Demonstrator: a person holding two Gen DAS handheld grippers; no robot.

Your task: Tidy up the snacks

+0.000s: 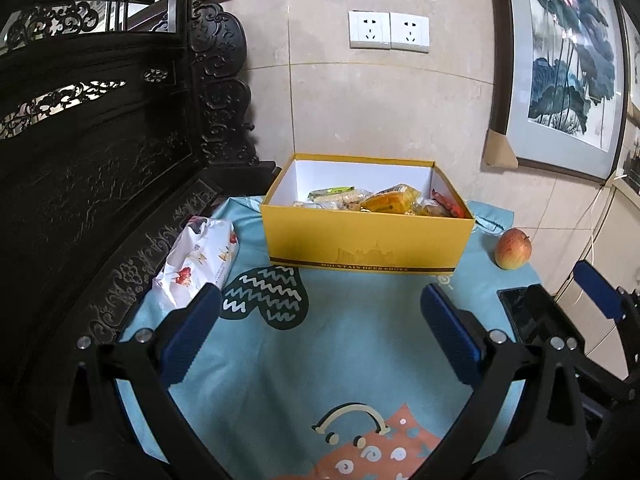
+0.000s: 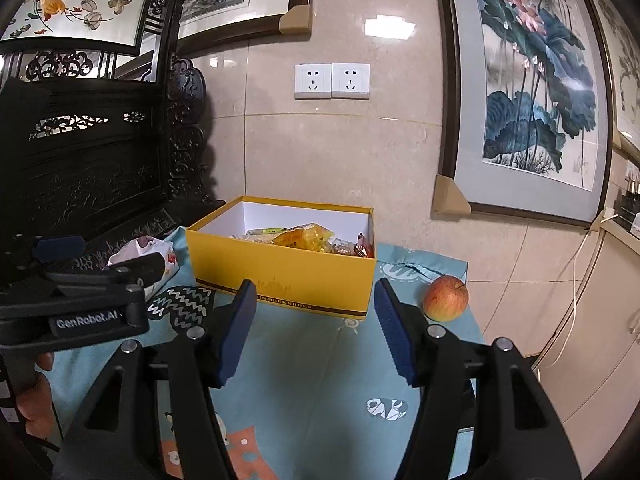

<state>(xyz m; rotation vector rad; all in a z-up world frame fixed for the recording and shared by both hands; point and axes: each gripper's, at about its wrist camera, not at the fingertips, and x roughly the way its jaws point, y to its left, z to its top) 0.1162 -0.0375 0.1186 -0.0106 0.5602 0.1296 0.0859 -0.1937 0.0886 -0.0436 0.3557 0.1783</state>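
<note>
Landmark: yellow box [image 1: 366, 240], lid off, standing on the blue patterned cloth [image 1: 340, 344] at its wall-side end. Wrapped snacks [image 1: 384, 200] lie loose inside the box, filling the floor of it; individual packets hard to separate. White printed snack bag [image 1: 200, 264] lies on the cloth just left of the box, against the dark carved furniture [image 1: 80, 160], apart from the box wall. Apple [image 1: 513, 249] sits on the cloth right of the box, near its front right corner, not touching. Dark phone [image 1: 520, 312] lies in front of the apple.

Left gripper [image 1: 320, 336]: jaws spread wide, nothing between them, in front of the box above bare cloth. Right gripper [image 2: 316, 328]: jaws parted, nothing held, directly before the box front.
</note>
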